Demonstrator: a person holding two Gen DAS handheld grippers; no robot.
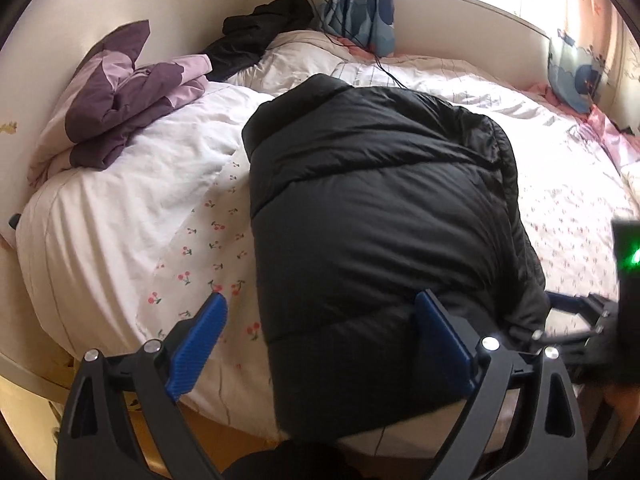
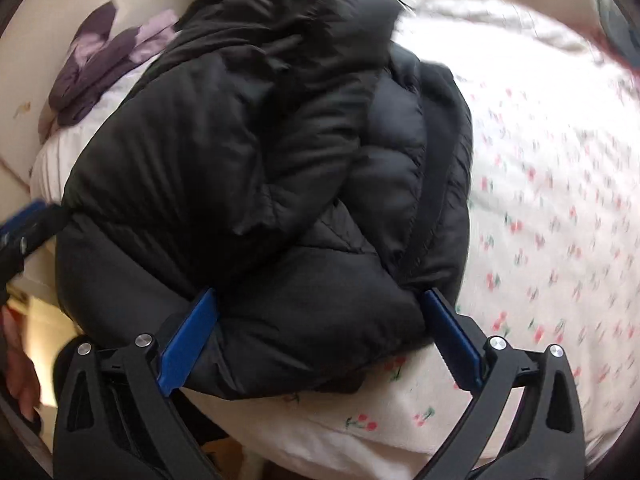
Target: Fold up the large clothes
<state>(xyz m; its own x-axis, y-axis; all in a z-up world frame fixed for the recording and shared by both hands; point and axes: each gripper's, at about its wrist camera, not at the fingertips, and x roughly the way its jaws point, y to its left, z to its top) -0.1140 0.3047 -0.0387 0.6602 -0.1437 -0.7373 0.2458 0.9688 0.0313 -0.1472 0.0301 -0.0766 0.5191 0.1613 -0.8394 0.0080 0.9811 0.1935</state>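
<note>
Black jacket [image 1: 380, 216] lies folded at the bed's [image 1: 120, 208] near edge. Our left tool [image 1: 320, 344] and right tool [image 2: 320, 336] gape apart; the puffy hem at 6 o'clock could spring open or slide off.

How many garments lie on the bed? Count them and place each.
3. The black puffer jacket lies in the middle by the near edge; the purple jacket is bunched at the far left; dark clothing is heaped by the headboard. More may be hidden.
</note>
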